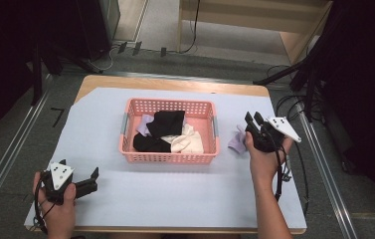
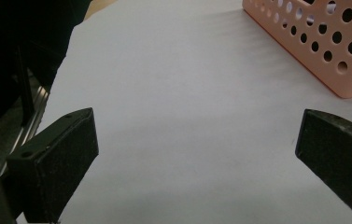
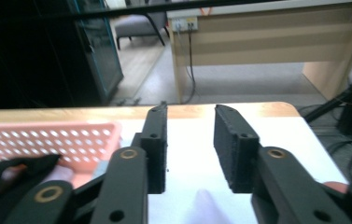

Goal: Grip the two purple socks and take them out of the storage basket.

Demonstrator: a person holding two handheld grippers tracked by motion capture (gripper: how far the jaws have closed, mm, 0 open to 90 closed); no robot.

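Your left gripper (image 1: 88, 183) rests nearest you on the white surface (image 1: 175, 194), jaws wide apart with nothing between them, well clear of the pink basket (image 1: 167, 158). Your right gripper (image 1: 252, 121) hovers to the right of the basket, jaws partly apart and empty, just above the lilac sock (image 1: 236, 141) lying on the surface beside the basket's right wall. In the right gripper view that sock (image 3: 207, 205) shows low between the jaws. Black and cream socks (image 1: 167, 130) already fill the basket. If you come down too shallow, the jaws may pinch only a thin fold and the sock could slip free on the lift; drifting left could bump the basket wall.
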